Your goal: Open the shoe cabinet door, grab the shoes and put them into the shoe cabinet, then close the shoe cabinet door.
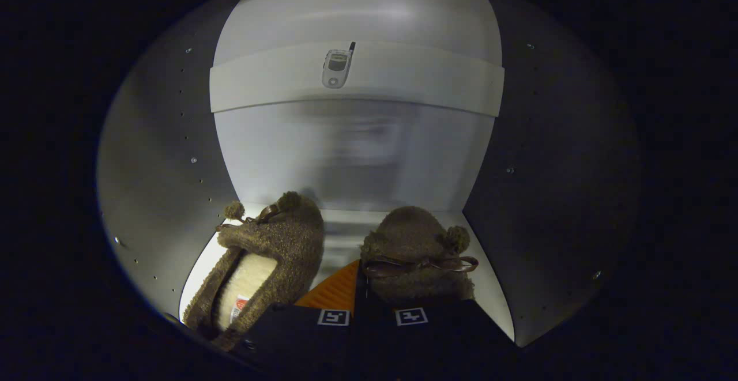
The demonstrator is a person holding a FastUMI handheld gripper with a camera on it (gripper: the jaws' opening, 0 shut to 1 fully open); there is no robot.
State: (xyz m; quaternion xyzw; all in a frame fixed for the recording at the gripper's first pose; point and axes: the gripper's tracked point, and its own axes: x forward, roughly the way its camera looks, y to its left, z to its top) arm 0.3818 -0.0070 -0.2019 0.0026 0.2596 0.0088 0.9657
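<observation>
Inside the shoe cabinet (173, 156), two fuzzy brown slippers sit on its floor: one slipper (262, 260) lies left of the fingers, its heel cut off below; the other slipper (418, 254) sits just ahead of the gripper (360, 289), its rear hidden. The fingers stand nearly together; whether they pinch it is unclear. One phone sticker (338, 65) marks the shelf edge (403, 84) above.

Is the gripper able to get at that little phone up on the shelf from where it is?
Probably not right away. The gripper sits low between the two slippers, seemingly closed on the right slipper. The phone lies on the shelf well above; nothing blocks the path.
</observation>
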